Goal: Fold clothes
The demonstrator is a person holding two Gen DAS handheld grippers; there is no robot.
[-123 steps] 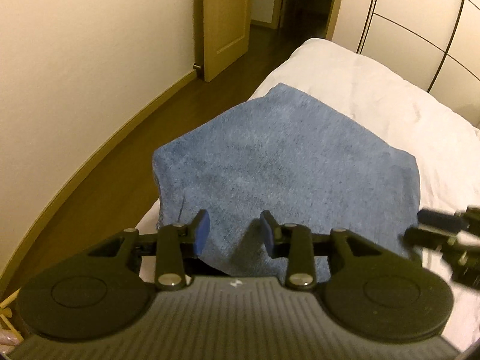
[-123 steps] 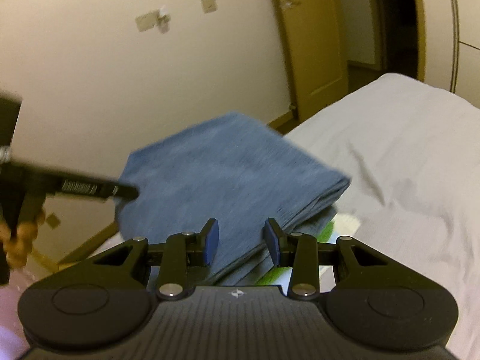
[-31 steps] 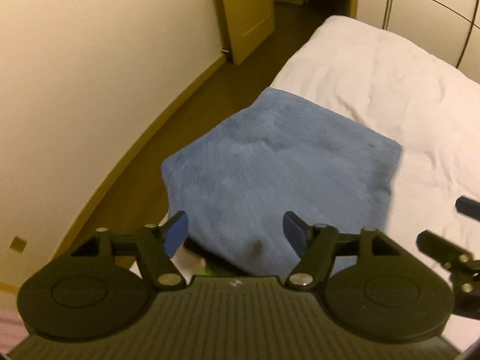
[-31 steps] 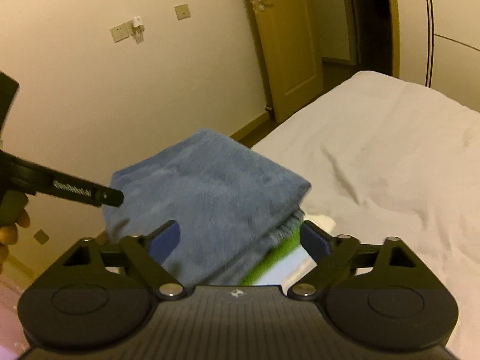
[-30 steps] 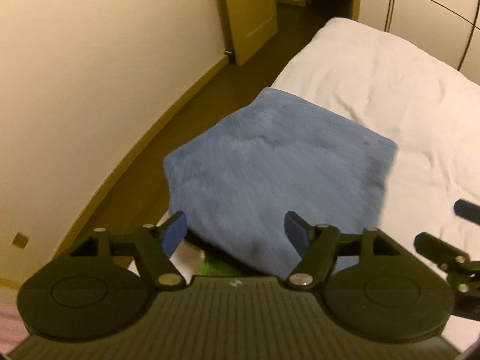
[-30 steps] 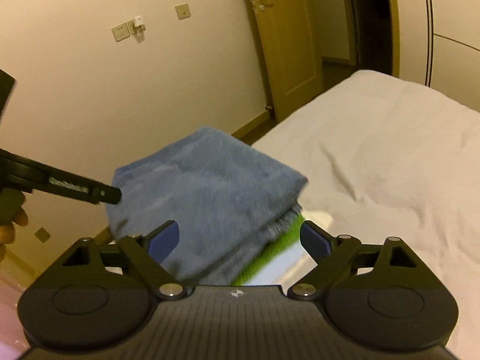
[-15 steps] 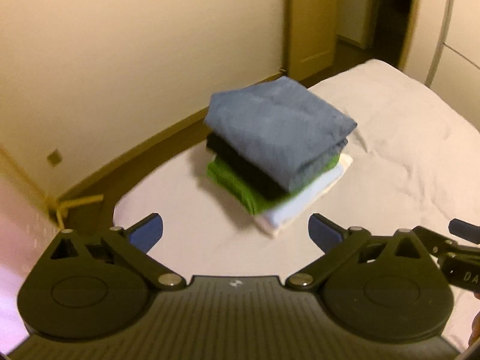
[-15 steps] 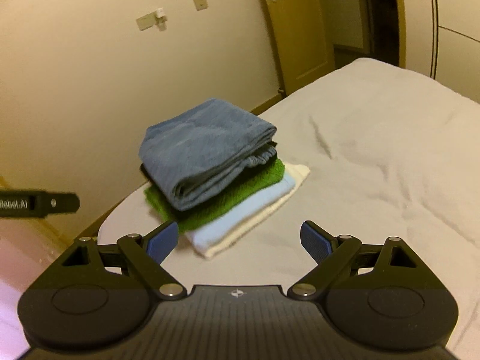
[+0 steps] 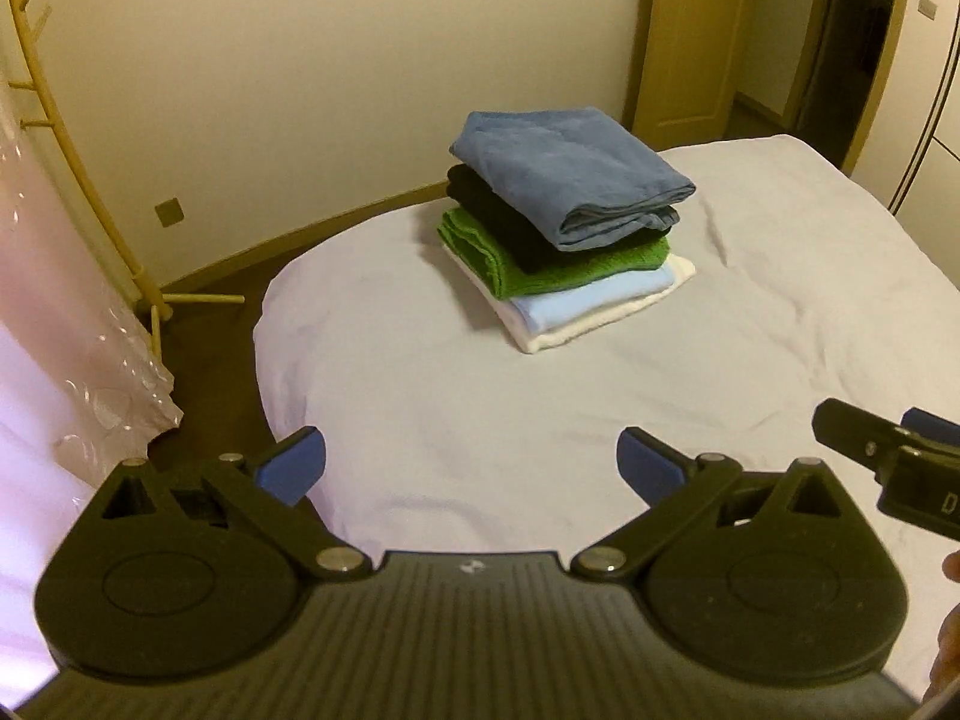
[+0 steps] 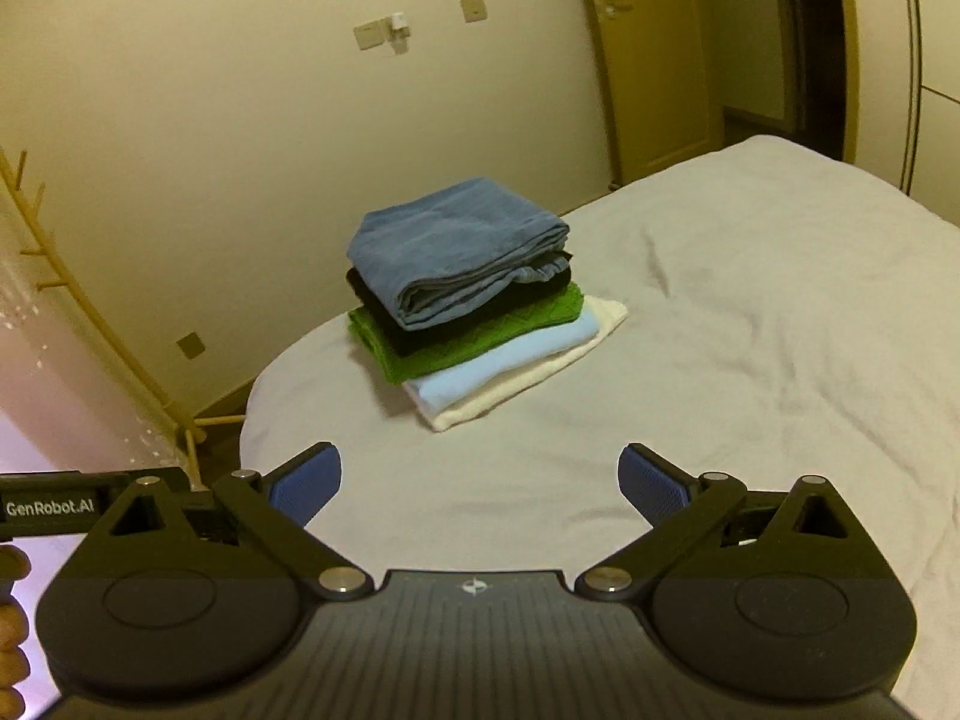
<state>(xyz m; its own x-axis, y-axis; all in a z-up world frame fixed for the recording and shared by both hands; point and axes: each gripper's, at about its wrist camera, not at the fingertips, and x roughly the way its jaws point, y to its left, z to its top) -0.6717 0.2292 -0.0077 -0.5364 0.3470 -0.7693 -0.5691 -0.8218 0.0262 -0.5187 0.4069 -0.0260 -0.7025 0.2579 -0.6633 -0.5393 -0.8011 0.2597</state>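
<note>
Both grippers are held above the near part of the bed (image 9: 780,300), well apart from the clothes. The left gripper (image 9: 471,465) has its jaws spread wide with nothing between the blue pads. The right gripper (image 10: 480,480) is in the same condition — released, jaws wide, empty. In the left wrist view the tip of the right gripper appears at the right edge; in the right wrist view the body of the left gripper appears at the left edge, with part of a hand (image 10: 12,630) below it.

The folded clothes form one stack (image 9: 564,240) on the white sheet, near the bed's corner closest to the wall (image 9: 300,90). Order, top to bottom:

- blue garment (image 9: 564,180), folded, its rounded fold edge facing the cameras
- black garment (image 9: 480,195)
- green garment (image 9: 540,267)
- light blue garment (image 9: 594,297)
- white garment (image 9: 576,330), touching the sheet

Each layer lies flat on the one below. The lower layers project slightly past the upper ones on the near side.

The sheet shows shallow wrinkles to the right of the stack. Beyond the bed corner stand a wooden rack (image 9: 90,192) and a clear plastic cover (image 9: 72,360) at the left. A wooden door (image 10: 648,60) lies behind the bed — the passage beside it is dark.
</note>
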